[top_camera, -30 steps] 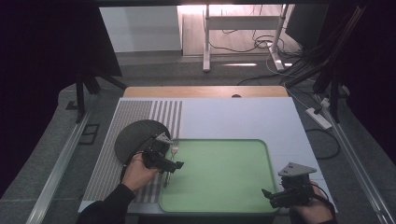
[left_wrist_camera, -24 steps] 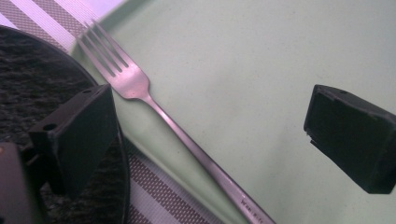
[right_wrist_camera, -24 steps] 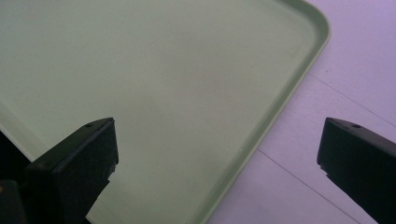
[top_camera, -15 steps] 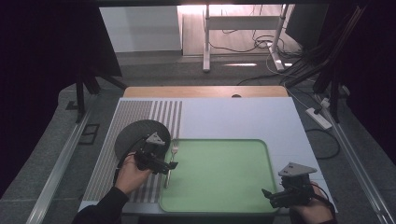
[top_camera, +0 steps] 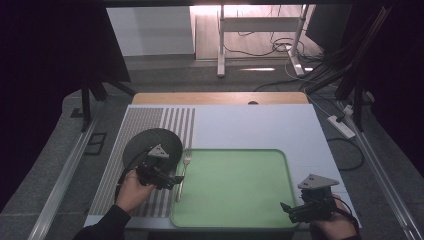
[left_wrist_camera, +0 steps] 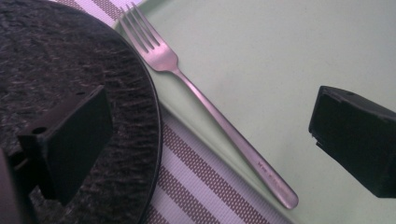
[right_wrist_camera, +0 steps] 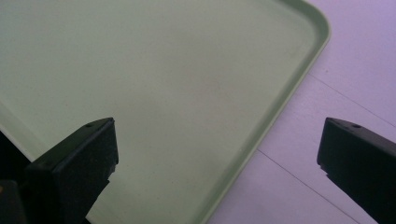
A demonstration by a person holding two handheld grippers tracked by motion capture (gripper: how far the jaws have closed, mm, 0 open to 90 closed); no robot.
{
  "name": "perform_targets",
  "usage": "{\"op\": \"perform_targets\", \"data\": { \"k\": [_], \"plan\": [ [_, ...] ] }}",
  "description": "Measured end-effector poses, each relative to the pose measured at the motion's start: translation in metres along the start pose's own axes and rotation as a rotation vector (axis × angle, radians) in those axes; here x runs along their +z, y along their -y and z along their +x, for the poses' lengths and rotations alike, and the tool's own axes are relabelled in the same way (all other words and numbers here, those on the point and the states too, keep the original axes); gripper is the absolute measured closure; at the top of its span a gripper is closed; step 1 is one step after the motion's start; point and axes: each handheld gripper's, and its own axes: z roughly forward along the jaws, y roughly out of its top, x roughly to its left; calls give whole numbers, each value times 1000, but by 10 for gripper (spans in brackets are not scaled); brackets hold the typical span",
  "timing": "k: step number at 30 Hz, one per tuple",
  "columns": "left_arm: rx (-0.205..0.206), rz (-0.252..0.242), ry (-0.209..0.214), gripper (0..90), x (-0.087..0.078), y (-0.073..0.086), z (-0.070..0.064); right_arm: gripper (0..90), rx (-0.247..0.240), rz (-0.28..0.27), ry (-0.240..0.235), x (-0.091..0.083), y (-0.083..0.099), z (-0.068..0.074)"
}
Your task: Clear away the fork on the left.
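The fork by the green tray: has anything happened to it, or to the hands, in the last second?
The left gripper has slid a little toward the person, down along the fork, its jaws open around the handle without holding it. The fork looks to lie as before, across the left rim of the green tray, beside the dark plate. The right gripper stayed open at the tray's near right corner.

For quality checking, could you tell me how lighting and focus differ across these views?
High view: dim, dark surround, bright glare at top; fork small. Left gripper view: fork and plate sharp, near jaws soft. Right gripper view: tray evenly lit, jaws blurred.
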Motion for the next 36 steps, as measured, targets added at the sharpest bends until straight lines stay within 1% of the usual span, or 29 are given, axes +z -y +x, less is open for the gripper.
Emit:
{"op": "perform_targets", "data": {
  "k": [5,12,27,33,36],
  "plan": [
    [-16,-11,-5,0,-6,6,1,0,-2,4,1,0,0,0],
    [-58,-16,-11,0,-16,22,2,0,-1,1,1,0,0,0],
    [-121,-34,-20,0,-34,47,4,0,-2,-1,3,0,0,1],
    [-143,-40,-30,0,-41,57,5,0,1,1,4,0,0,1],
    [-164,-38,-30,0,-45,62,6,0,1,2,3,0,0,1]
  ]
}}
